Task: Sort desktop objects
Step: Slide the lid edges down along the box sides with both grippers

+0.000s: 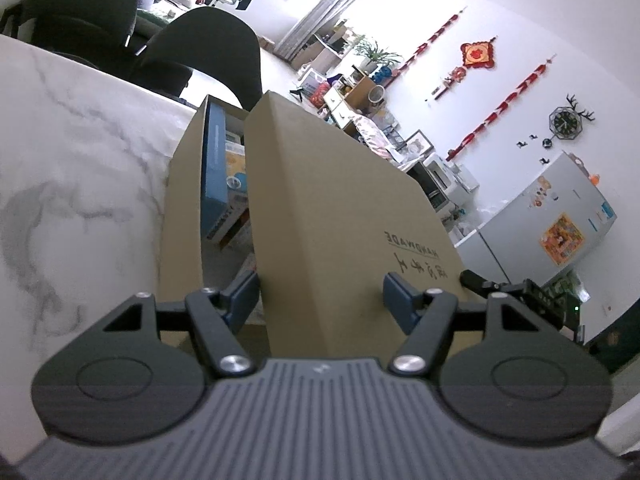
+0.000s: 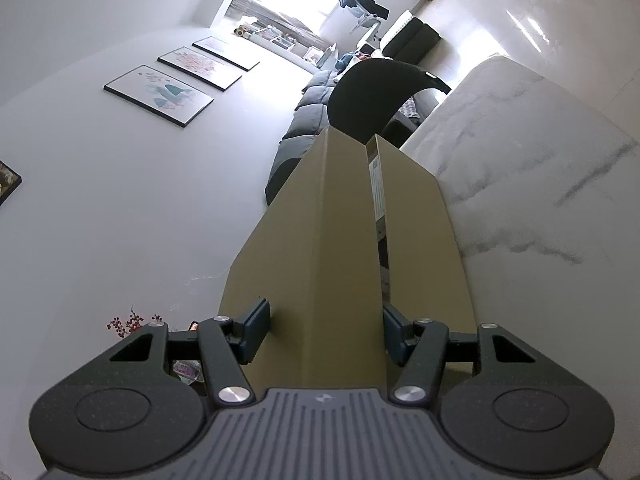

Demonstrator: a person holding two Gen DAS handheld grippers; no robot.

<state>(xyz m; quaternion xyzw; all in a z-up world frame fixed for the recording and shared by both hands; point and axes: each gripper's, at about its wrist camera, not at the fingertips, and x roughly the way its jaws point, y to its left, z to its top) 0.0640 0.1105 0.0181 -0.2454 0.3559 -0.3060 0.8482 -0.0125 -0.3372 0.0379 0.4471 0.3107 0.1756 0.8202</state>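
A brown cardboard box (image 1: 320, 200) stands on the white marble table (image 1: 80, 140). Its printed side reads "HANDMADE". My left gripper (image 1: 322, 298) is shut on one wall of the box, with one pad in the open gap and the other on the outer face. Through the gap I see a blue carton (image 1: 216, 168) and other packages inside. In the right wrist view the same box (image 2: 344, 220) runs away from me. My right gripper (image 2: 324, 334) is shut on its wall in the same way, one pad outside and one in the slot.
Two black chairs (image 1: 212, 52) stand at the table's far edge, and one black chair (image 2: 376, 92) shows beyond the box. The marble table (image 2: 520, 140) stretches beside the box. A fridge (image 1: 552, 220) and shelves line the far wall. A grey sofa (image 2: 304, 128) sits behind.
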